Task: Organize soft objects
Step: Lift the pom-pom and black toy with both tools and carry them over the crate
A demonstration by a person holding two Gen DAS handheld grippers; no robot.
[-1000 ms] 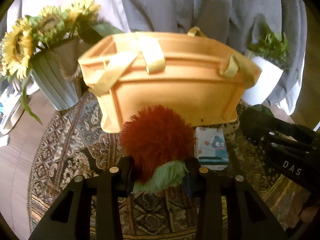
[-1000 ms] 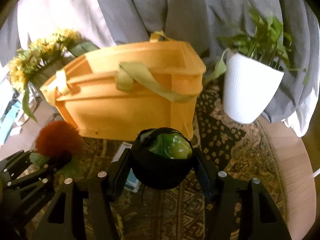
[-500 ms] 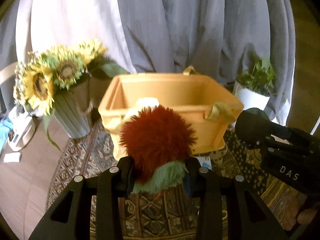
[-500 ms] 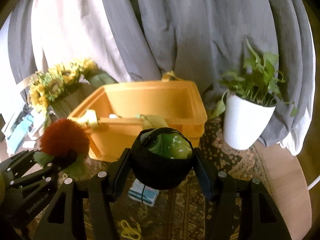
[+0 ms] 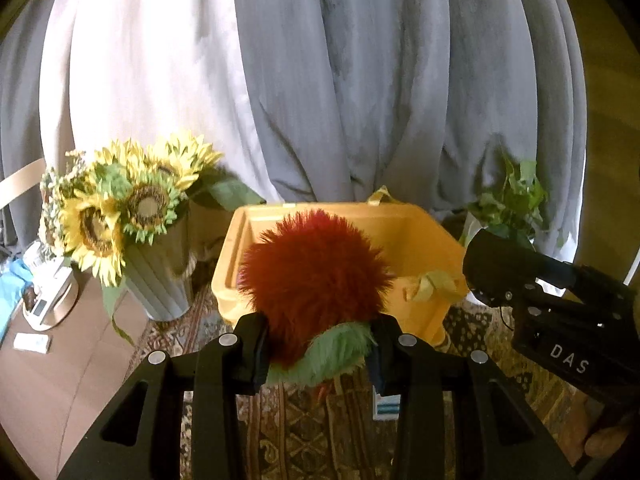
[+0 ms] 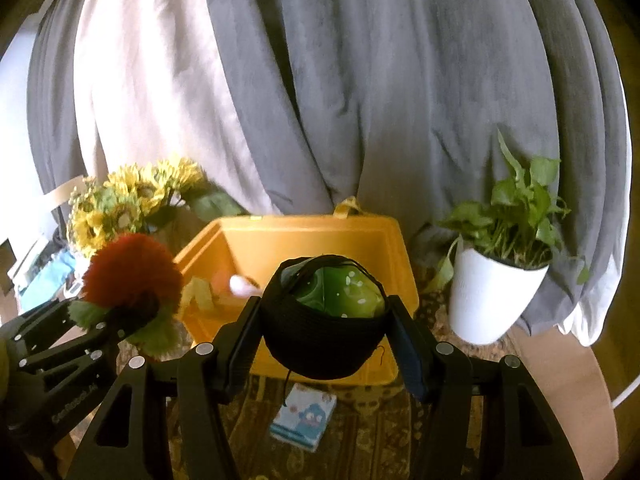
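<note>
Red fluffy toy (image 5: 314, 276), a shaggy ball with a green fuzzy fringe at its base, sits squeezed between the two black fingers of the left gripper (image 5: 318, 348), held up in the air in front of the orange storage bin (image 5: 420, 240). From the right wrist view the same toy shows at the left, level with the bin's near corner. The right gripper (image 6: 324, 328) is clamped on a black knitted pouch (image 6: 320, 340) with something glossy green with pale spots (image 6: 340, 292) bulging out of its top; a loose black thread hangs from the pouch's underside. The pouch hangs over the bin's near wall.

The bin stands open on a patterned rug (image 6: 360, 440), with pale yellow strap handles (image 5: 434, 282) draped over its rim. Inside it, a small white rounded thing (image 6: 242, 284) lies near the left wall; I cannot tell what it is. On the rug just in front of the bin lies a small flat packet with a blue cartoon figure (image 6: 306, 416).

To the left of the bin stands a ribbed grey vase of sunflowers (image 5: 120, 208); to the right, a white pot with a leafy green plant (image 6: 496, 292). Grey and white curtains (image 6: 360, 100) hang behind everything. At the lower right edge of the left wrist view, a bit of the person's hand (image 5: 608, 440) shows under the right gripper's body.
</note>
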